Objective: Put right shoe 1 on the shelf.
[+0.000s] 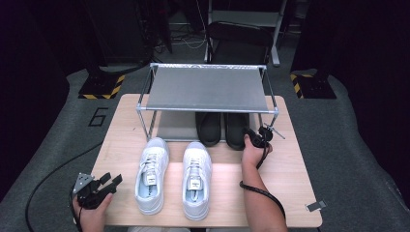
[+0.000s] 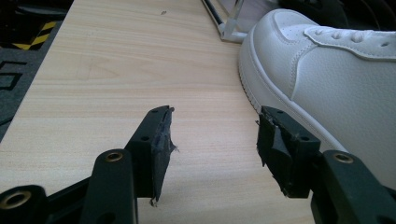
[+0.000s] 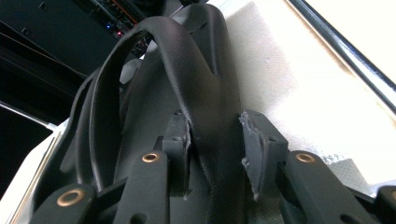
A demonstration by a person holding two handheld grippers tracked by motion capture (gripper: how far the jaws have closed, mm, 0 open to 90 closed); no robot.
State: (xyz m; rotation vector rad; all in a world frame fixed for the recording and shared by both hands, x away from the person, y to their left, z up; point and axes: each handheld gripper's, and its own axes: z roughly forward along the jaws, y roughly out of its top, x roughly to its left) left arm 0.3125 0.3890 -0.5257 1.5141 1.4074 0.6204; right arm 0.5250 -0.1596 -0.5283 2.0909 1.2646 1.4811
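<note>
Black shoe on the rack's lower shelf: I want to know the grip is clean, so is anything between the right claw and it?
Nothing visible: the right claw straddles the black shoe directly.

Bright, evenly lit table [image 1: 125, 145] amid dark surroundings (overexposed glare in right gripper view), soft focus.

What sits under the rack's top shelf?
Under the top shelf, two black shoes stand on the lower shelf; their front ends are covered. The right gripper is at one's heel.

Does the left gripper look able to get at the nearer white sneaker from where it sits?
Probably yes: the left gripper is open beside the left white sneaker, with bare table between them.
</note>
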